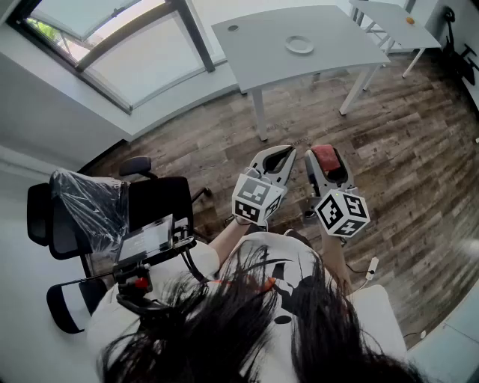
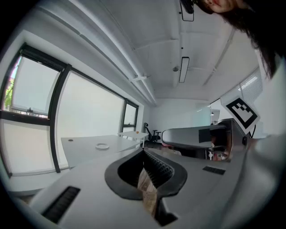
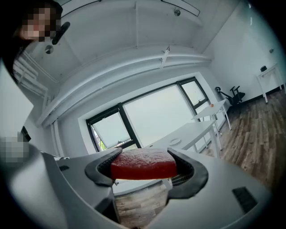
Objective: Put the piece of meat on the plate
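A red slab of meat [image 1: 326, 157] sits between the jaws of my right gripper [image 1: 328, 152], which is shut on it and held level over the wooden floor. In the right gripper view the meat [image 3: 143, 164] spans the whole gap of that gripper [image 3: 144, 154]. My left gripper [image 1: 286, 152] is beside it, shut with nothing in it; its tips meet in the left gripper view [image 2: 144, 151]. A small white plate [image 1: 299, 45] lies on the grey table [image 1: 254, 45] well ahead of both grippers; the plate [image 2: 102, 146] [image 3: 175, 141] is far off in both gripper views.
A black office chair [image 1: 90, 202] with plastic wrap on its back stands at my left. A second white table [image 1: 385, 30] with a small orange ball [image 1: 409, 21] is at the far right. Large windows [image 1: 127, 52] run along the left wall.
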Available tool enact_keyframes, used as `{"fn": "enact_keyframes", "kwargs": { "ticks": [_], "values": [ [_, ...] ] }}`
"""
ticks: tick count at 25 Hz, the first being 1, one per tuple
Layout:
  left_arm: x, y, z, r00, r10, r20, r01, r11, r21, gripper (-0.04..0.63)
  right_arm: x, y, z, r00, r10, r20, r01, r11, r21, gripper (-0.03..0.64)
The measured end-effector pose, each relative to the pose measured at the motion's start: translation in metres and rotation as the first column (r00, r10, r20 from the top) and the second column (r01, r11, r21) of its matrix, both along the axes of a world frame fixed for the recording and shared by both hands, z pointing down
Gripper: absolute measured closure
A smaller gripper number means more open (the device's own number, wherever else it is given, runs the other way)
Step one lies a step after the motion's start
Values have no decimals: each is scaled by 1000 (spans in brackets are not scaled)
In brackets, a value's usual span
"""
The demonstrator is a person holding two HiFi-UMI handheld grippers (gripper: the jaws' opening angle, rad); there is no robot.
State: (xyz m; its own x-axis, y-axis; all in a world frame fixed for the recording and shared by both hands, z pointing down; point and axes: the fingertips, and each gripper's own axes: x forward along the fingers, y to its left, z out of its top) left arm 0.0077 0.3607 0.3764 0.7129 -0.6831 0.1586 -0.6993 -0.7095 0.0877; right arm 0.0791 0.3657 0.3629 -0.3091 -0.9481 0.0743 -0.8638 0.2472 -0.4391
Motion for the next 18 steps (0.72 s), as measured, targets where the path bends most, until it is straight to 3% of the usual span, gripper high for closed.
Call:
{"fn": "enact_keyframes", "kwargs": {
  "ticks": [18],
  "values": [
    [-4,-1,5,1000,5,3,-5,1000,-21,589,-2,-3,2,1000,-6,-6,6,1000,-4,293]
  ]
}}
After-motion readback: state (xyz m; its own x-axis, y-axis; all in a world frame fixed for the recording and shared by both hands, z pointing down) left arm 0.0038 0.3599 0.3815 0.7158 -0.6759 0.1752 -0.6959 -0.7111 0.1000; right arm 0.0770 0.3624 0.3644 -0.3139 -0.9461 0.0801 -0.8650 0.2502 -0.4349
